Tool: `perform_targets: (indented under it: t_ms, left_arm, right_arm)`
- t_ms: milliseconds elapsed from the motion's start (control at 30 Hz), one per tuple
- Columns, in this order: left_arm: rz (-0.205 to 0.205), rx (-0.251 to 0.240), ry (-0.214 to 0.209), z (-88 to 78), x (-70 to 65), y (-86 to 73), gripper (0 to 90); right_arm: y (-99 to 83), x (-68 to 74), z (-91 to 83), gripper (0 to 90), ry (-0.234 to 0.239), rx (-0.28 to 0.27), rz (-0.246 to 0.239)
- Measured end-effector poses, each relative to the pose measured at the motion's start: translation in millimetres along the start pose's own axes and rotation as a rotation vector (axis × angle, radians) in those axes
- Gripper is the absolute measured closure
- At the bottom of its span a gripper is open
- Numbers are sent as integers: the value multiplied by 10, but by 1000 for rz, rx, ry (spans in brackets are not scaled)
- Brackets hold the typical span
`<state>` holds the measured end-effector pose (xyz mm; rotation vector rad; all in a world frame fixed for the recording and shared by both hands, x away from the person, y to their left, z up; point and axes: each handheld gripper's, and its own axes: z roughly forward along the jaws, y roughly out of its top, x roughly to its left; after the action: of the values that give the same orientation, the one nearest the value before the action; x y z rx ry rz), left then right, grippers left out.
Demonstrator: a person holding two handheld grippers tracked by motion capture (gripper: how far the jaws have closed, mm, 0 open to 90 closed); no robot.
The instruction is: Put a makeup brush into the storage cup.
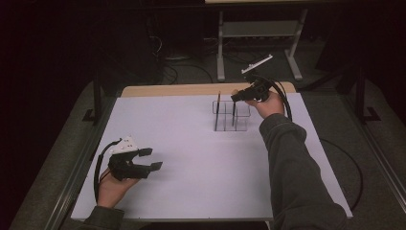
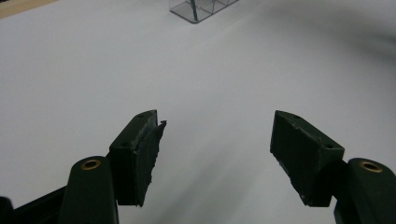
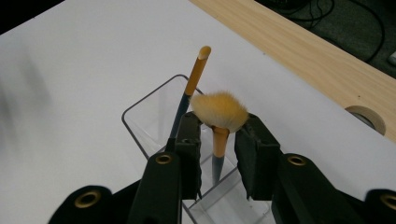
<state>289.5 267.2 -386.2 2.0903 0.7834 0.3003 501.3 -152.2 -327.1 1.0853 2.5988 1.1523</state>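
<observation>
A clear plastic organizer [image 1: 231, 116] with several compartments stands toward the far right of the white table. Two brushes stand upright in it. One has a fluffy yellow head [image 3: 219, 112] and an orange and blue handle; the other is slim with an orange tip [image 3: 194, 79]. My right gripper [image 3: 219, 126] hovers over the organizer [image 3: 154, 121], its jaws on either side of the fluffy brush with a gap to the handle on each side, so it is open. My left gripper [image 1: 152, 159] rests near the front left, open [image 2: 217, 123] with nothing between the jaws.
A white sheet [image 1: 191, 158] covers the table, with a wooden strip [image 1: 191, 89] along the far edge. A roll of tape [image 3: 369, 119] lies on that strip. Behind the table stands a grey metal frame [image 1: 258, 33] with cables on the dark floor.
</observation>
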Motion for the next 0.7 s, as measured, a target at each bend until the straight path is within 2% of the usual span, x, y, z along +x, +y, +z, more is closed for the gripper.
perform_targets:
  t_ms: [333, 700]
  left_arm:
    - [6, 0, 1, -3, 2, 6, 319]
    - [-2, -5, -2, 9, -10, 6, 318]
  right_arm:
    - [-65, -18, -74, 642, -22, -11, 19]
    - [-153, -7, -163, 617, 1, -31, 27]
